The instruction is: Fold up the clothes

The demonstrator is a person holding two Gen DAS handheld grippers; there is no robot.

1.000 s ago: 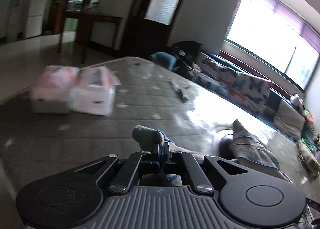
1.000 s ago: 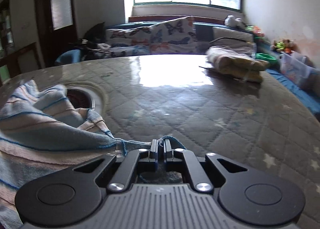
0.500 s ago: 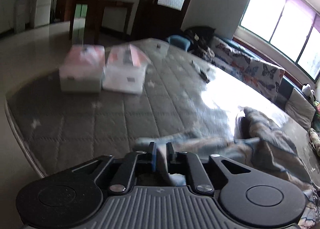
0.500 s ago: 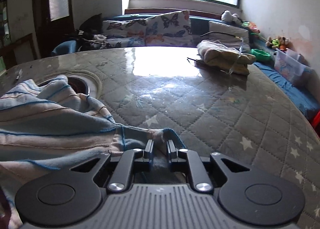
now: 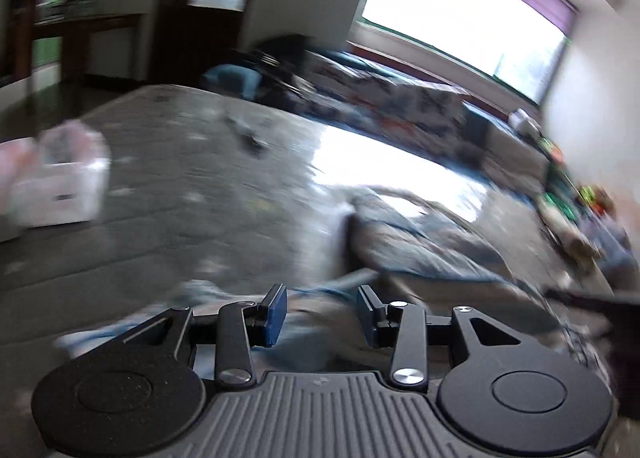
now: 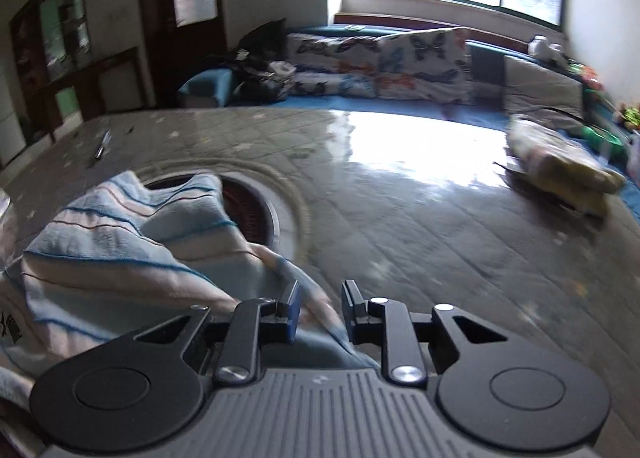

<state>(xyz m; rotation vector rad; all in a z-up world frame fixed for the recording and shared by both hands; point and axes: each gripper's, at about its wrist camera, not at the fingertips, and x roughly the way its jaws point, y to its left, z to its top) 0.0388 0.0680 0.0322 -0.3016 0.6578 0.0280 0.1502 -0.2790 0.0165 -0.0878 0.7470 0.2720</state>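
A light blue and pink striped garment (image 6: 132, 254) lies crumpled on the grey quilted mattress (image 6: 420, 226), left of centre in the right wrist view. It also shows in the blurred left wrist view (image 5: 420, 246), spread ahead and under the fingers. My left gripper (image 5: 322, 312) is open, its jaws apart over the cloth's near edge, gripping nothing. My right gripper (image 6: 320, 308) is open too, with the garment's edge lying loose between and below its jaws.
Two white and pink boxes (image 5: 56, 186) sit at the mattress's left side. A folded yellowish garment (image 6: 560, 166) lies at the far right. A small dark object (image 6: 102, 144) lies at the far left. A sofa with butterfly cushions (image 6: 380, 66) runs behind, under the window.
Both grippers were shut on the garment's edge and have opened, letting it drop onto the mattress. The left view has swung right and is blurred.
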